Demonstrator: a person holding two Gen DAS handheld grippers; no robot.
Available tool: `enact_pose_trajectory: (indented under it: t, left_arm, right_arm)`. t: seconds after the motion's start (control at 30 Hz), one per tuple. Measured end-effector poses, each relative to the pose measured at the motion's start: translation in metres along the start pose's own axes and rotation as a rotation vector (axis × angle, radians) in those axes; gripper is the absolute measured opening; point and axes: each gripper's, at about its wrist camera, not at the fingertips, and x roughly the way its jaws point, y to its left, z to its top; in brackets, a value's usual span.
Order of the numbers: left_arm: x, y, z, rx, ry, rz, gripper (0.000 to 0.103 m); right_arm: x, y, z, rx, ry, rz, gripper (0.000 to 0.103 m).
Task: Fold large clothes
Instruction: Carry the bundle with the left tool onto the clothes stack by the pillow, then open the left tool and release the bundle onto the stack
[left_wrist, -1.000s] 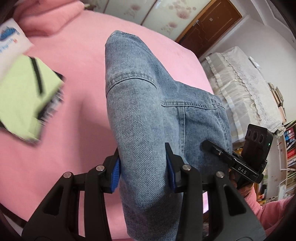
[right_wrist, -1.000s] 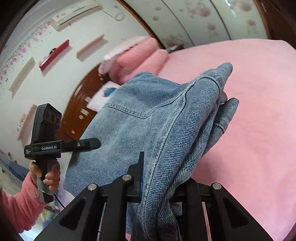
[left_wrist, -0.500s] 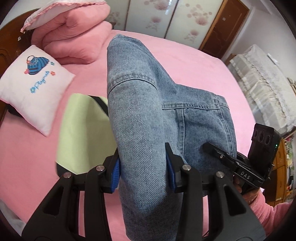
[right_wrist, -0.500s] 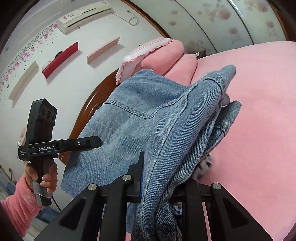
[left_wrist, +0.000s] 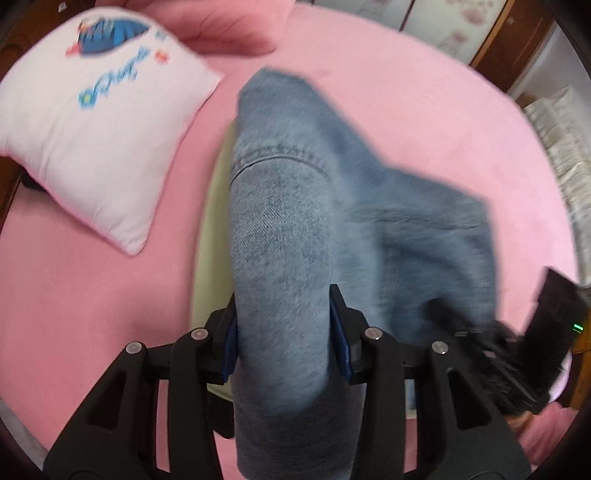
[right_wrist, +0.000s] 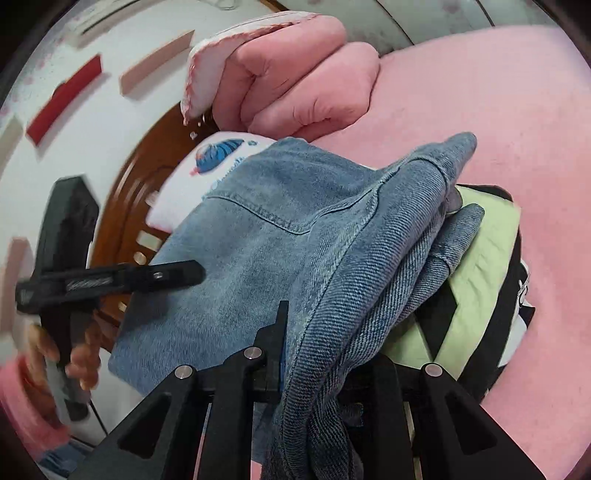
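- Folded blue denim garment (left_wrist: 288, 236), bundled, is gripped by left gripper (left_wrist: 282, 334) and right gripper (right_wrist: 317, 343), above pale-green folded garment (right_wrist: 480, 266) on far pink bed (left_wrist: 424, 122).
- Folding is judged largely done; setting down is left.

Jeans (left_wrist: 291, 229) held above the bed (left_wrist: 424, 122), between both grippers. Folded shirt (right_wrist: 480, 258) on the bed directly under the jeans. Pillow (left_wrist: 92, 122) left of the jeans; rolled quilt (right_wrist: 288, 77) behind it, probably touching.
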Motion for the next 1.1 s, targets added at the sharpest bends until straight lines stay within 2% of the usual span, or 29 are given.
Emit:
enact_pose_trajectory:
  t: [0.07,0.13,0.23,0.3,0.4,0.47,0.53,0.57,0.63,0.67,0.7,0.77,0.93,0.97,1.03,1.1]
  left_arm:
    - [0.008,0.013,-0.01,-0.053,-0.01,-0.045,0.043]
    - [0.007,0.023,-0.021,-0.067,-0.047,-0.085,0.045]
    - [0.005,0.018,-0.03,-0.024,-0.092,-0.068,0.046]
    - [0.004,0.011,-0.036,-0.01,-0.126,-0.025,0.047]
    - [-0.006,0.001,-0.052,-0.103,-0.196,0.051,0.053]
    - [-0.012,-0.01,-0.068,-0.207,-0.25,0.141,0.061]
    - [-0.019,-0.023,-0.081,-0.234,-0.304,0.234,0.062]
    - [-0.022,-0.035,-0.09,-0.245,-0.326,0.304,0.062]
    - [-0.03,-0.053,-0.102,-0.262,-0.358,0.382,0.062]
    - [-0.036,-0.064,-0.109,-0.263,-0.37,0.421,0.062]
    - [-0.043,-0.079,-0.118,-0.246,-0.38,0.441,0.062]
    - [-0.057,-0.108,-0.132,-0.213,-0.378,0.399,0.062]
    - [-0.081,-0.182,-0.173,-0.227,-0.31,0.294,0.062]
    - [-0.085,-0.205,-0.187,-0.227,-0.282,0.283,0.062]
    - [-0.095,-0.242,-0.207,-0.223,-0.264,0.273,0.062]
    - [-0.113,-0.296,-0.243,-0.194,-0.264,0.27,0.062]
  right_arm:
    - [-0.001,-0.005,-0.005,-0.022,-0.003,0.005,0.017]
    - [-0.003,-0.014,-0.003,-0.029,0.035,0.024,0.018]
    - [0.0,-0.021,0.004,-0.087,0.07,0.009,0.026]
    - [-0.019,-0.021,0.003,-0.139,0.079,0.001,0.03]
    - [-0.035,-0.017,-0.004,-0.169,0.106,-0.021,0.037]
    - [-0.051,-0.019,-0.007,-0.169,0.119,-0.05,0.04]
    - [-0.075,-0.027,-0.02,-0.151,0.137,-0.081,0.042]
    - [-0.089,-0.031,-0.027,-0.144,0.144,-0.112,0.043]
    - [-0.11,-0.04,-0.041,-0.138,0.17,-0.184,0.045]
    - [-0.127,-0.048,-0.053,-0.124,0.191,-0.225,0.052]
    - [-0.141,-0.055,-0.063,-0.108,0.205,-0.253,0.066]
    - [-0.18,-0.073,-0.088,-0.051,0.223,-0.293,0.079]
    - [-0.275,-0.103,-0.153,-0.025,0.267,-0.441,0.089]
    - [-0.302,-0.111,-0.17,-0.01,0.276,-0.471,0.093]
    - [-0.345,-0.125,-0.197,0.015,0.279,-0.505,0.095]
    - [-0.384,-0.138,-0.22,0.037,0.282,-0.531,0.095]
